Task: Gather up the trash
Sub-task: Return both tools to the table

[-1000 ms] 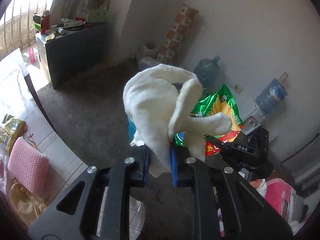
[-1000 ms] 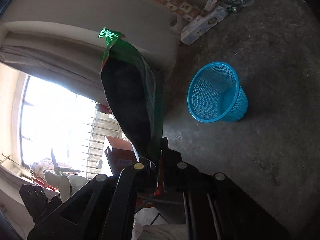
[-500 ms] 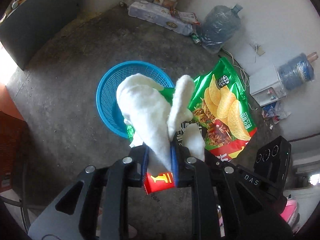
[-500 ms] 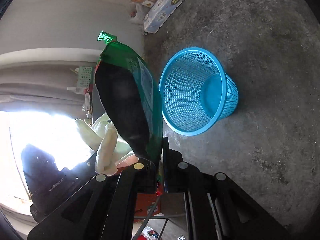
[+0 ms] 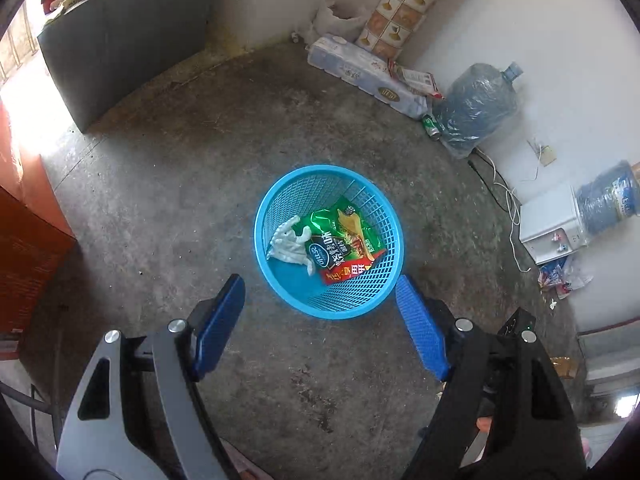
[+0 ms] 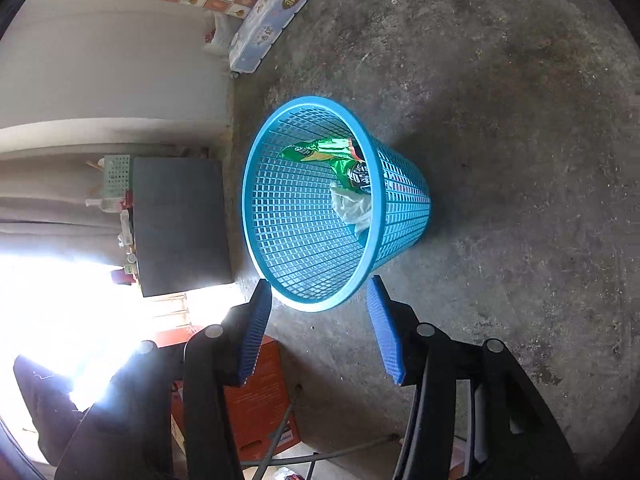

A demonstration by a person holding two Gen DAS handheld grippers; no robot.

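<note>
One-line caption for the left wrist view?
Open left hand-held gripper above blue basket holding chip bag and white tissue.

Your left gripper (image 5: 320,312) and right gripper (image 6: 318,320) jaws have just been opening, empty; crumpled white cloth (image 5: 289,245) and green crisp packet (image 5: 344,246) now lie ahead in the blue mesh plastic basket (image 5: 280,288).

We look down past our left gripper (image 5: 320,296), whose blue pads (image 5: 420,326) have just been opening and now stand wide apart with nothing between them, above the near rim of the blue basket (image 5: 280,200). The basket stands near the middle of the concrete floor (image 5: 160,200). Inside it lie the white cloth (image 5: 286,242) and the green chip bag (image 5: 344,246), touching, the bag partly over the cloth. Two water jugs (image 5: 478,106) sit along the floor's far right edge by the wall.
</note>
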